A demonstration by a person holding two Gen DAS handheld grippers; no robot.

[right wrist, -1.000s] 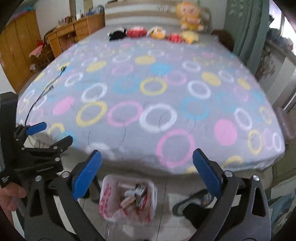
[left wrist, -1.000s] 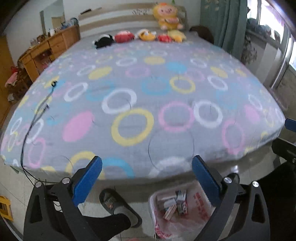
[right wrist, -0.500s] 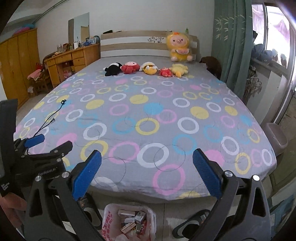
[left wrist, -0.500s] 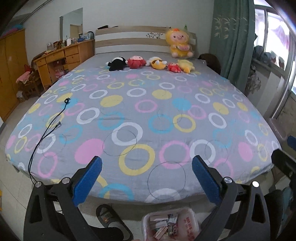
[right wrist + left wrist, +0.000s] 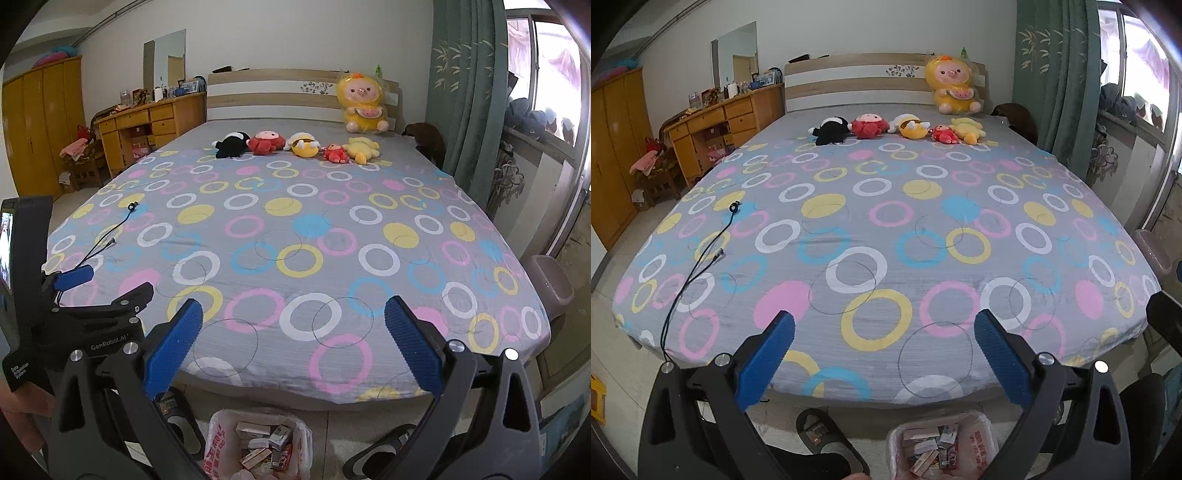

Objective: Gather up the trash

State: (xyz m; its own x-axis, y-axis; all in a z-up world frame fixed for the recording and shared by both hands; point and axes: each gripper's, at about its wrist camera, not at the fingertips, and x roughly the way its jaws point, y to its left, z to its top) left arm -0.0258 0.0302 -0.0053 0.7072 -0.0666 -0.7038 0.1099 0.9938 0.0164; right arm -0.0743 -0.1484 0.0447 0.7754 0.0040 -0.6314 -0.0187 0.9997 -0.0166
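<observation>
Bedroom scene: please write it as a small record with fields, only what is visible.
left gripper: open, empty
right gripper: open, empty
bag: on floor at bed foot, holds small boxes
bed: ring-pattern sheet
cable: on bed's left side
plush toys: in a row near headboard
slipper: on floor, left of bag

A lived-in bedroom in a home

A wide bed (image 5: 886, 240) with a ring-patterned sheet fills the room, soft toys (image 5: 897, 129) lined up below its wooden headboard (image 5: 857, 81) (a large yellow plush (image 5: 364, 105) leans against it); a cluttered wooden desk (image 5: 727, 118) and wardrobe (image 5: 40, 125) stand along one wall under a mirror (image 5: 735, 55), green curtains (image 5: 469, 110) hang by the window, and slippers (image 5: 820, 435) lie on the tiled floor
</observation>
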